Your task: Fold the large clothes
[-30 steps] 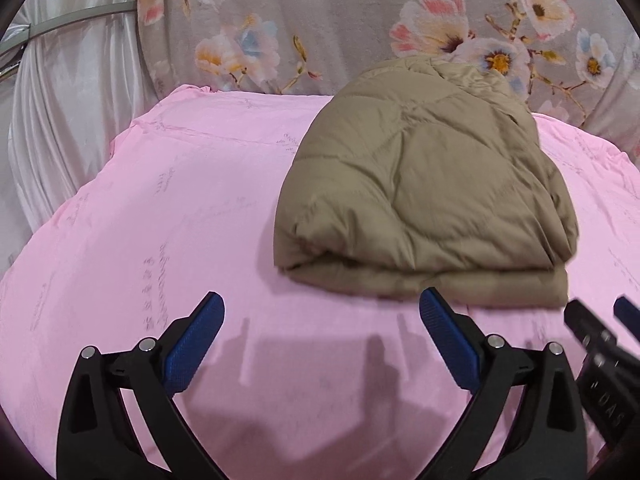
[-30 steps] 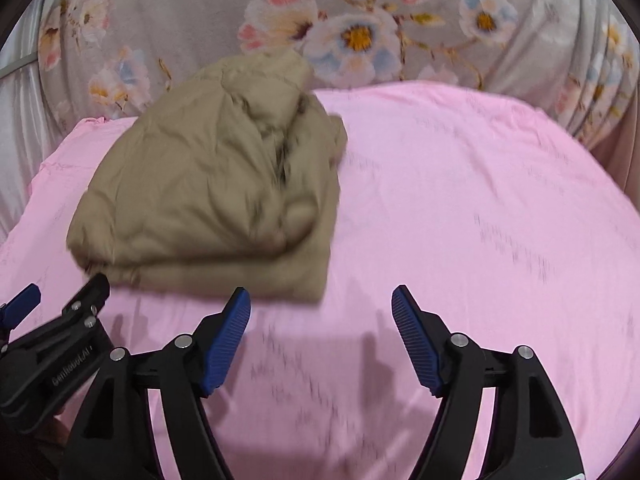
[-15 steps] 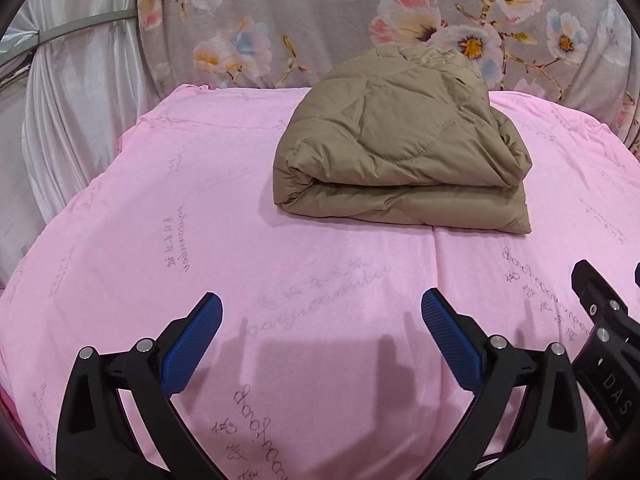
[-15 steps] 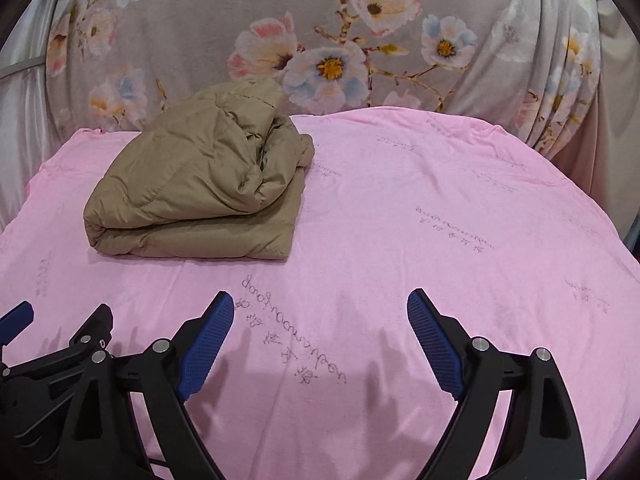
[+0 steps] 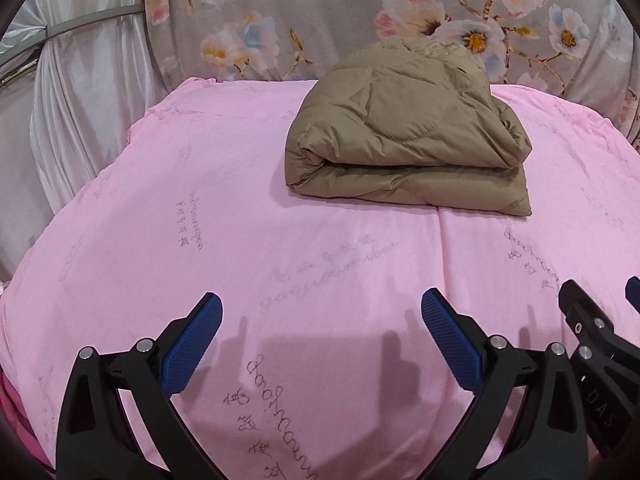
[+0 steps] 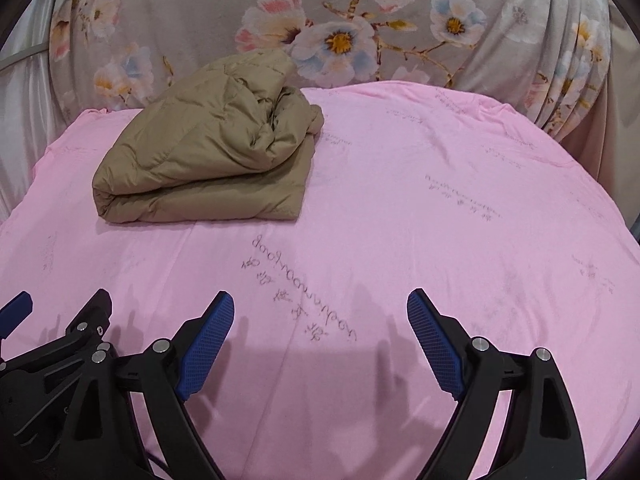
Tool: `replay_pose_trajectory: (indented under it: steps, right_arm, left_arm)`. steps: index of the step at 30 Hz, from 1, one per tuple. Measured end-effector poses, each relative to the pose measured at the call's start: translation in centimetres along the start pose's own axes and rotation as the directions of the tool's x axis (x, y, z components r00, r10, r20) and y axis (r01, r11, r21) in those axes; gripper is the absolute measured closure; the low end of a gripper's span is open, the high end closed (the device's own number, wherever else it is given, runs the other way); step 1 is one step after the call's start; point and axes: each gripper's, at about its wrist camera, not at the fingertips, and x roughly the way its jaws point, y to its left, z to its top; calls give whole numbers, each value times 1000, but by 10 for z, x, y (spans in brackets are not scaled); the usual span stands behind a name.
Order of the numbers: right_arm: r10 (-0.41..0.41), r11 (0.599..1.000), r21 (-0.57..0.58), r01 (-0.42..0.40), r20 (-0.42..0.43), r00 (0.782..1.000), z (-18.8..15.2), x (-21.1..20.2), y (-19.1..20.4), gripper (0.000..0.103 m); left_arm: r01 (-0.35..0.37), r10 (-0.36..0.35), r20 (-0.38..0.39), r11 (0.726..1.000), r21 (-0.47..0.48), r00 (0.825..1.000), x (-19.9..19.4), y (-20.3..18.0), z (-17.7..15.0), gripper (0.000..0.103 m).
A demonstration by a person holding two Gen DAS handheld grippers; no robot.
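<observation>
The tan quilted jacket (image 5: 404,132) is lying folded into a thick bundle on the pink sheet (image 5: 200,220) of the bed, toward the far side, just in front of the floral curtain (image 5: 320,20). In the right wrist view the jacket (image 6: 208,152) is sitting left of centre, its rolled fold edge facing the cameras.

Handling, as a judgement: padded, so light for its bulk, soft and compressible w/ no stiffness. The shell fabric looks smooth, prob. slippery, and the layers are likely springing back if not pressed flat. Best hold is the rolled fold edge nearest the grippers, taking all layers at once — a pinch on the top layer alone would be undoing the fold.

The left gripper (image 5: 320,336) and right gripper (image 6: 320,332) are both hanging over bare sheet on the near side of the jacket, well apart from it. Both sets of fingers are released, spread wide, nothing between them.

Vs. the earlier frames: both grippers are pulling back from the jacket, which was just beyond the fingertips and is now sitting farther off — more sheet lettering is showing. The right fingers have just been opening wider, w/ nothing between them. The jacket itself is not changing shape.
</observation>
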Motion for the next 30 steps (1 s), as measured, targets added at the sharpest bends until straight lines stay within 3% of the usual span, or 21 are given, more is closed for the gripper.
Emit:
replay_pose_trajectory:
  steps: [4, 11, 30]
  right_arm:
    - [20, 1000, -18, -21, -38, 999, -14, -7, 2, 17]
    - [7, 999, -33, -8, -30, 1000, -32, -26, 8, 17]
    - [-10, 999, -41, 8, -56, 998, -31, -20, 7, 17]
  left_arm:
    - [3, -3, -29, 1000, 8, 1000, -5, 6, -12, 6]
    - [-2, 3, -48, 1000, 22, 999, -16, 11, -26, 6]
    - [-35, 36, -48, 999, 30, 998, -14, 11, -26, 6]
